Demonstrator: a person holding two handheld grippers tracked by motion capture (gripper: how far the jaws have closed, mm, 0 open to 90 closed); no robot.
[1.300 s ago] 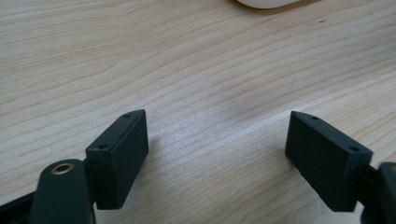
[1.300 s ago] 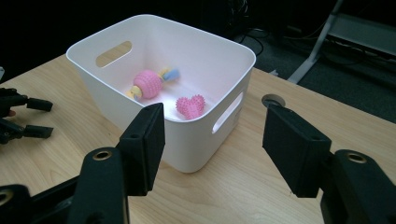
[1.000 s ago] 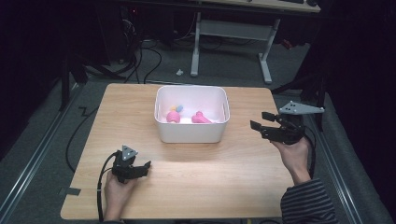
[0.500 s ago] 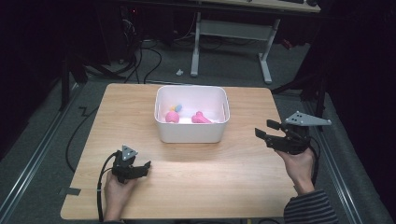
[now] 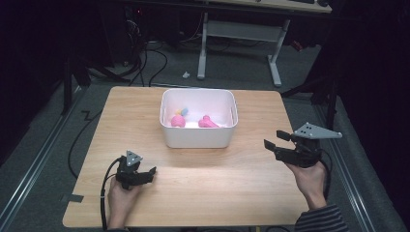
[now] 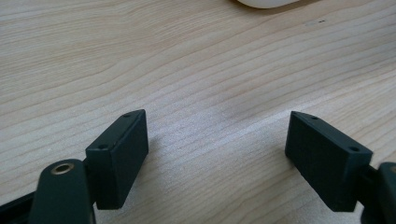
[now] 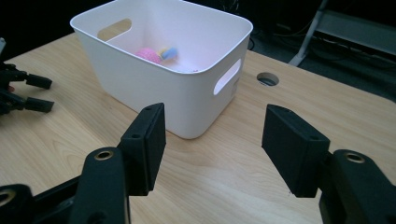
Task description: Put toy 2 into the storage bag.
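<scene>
On the left of the high view, the left tongs (image 5: pixel 151 170) rest low on the wooden surface (image 5: pixel 203 188), held in the person's left hand (image 5: pixel 121 200) near the front edge, a black cable looping off behind them. Their jaws stand wide apart with nothing between; the left gripper view shows only bare wood grain in the gap (image 6: pixel 217 154).

At the middle, toward the far side of the surface, sits a white plastic bin (image 5: pixel 198 140), rectangular with rounded corners and a cut-out handle slot in each short wall. Inside lie a round pink soft toy (image 5: pixel 177 121), a small blue and yellow piece (image 5: pixel 182 111) just behind it, and another pink toy (image 5: pixel 208 122) to its right. The bin is well apart from both tongs, and nothing stands between it and either one.

On the right, the right tongs (image 5: pixel 274 140) are held above the surface's right edge by the right hand (image 5: pixel 309 176), a striped sleeve (image 5: pixel 321 221) below. Their jaws are spread apart and empty, pointing toward the bin. A round cable hole (image 7: pixel 267 78) in the surface lies beyond the bin in the right gripper view. Past the surface, a white desk frame (image 5: pixel 239 34) and cables lie on grey floor.
</scene>
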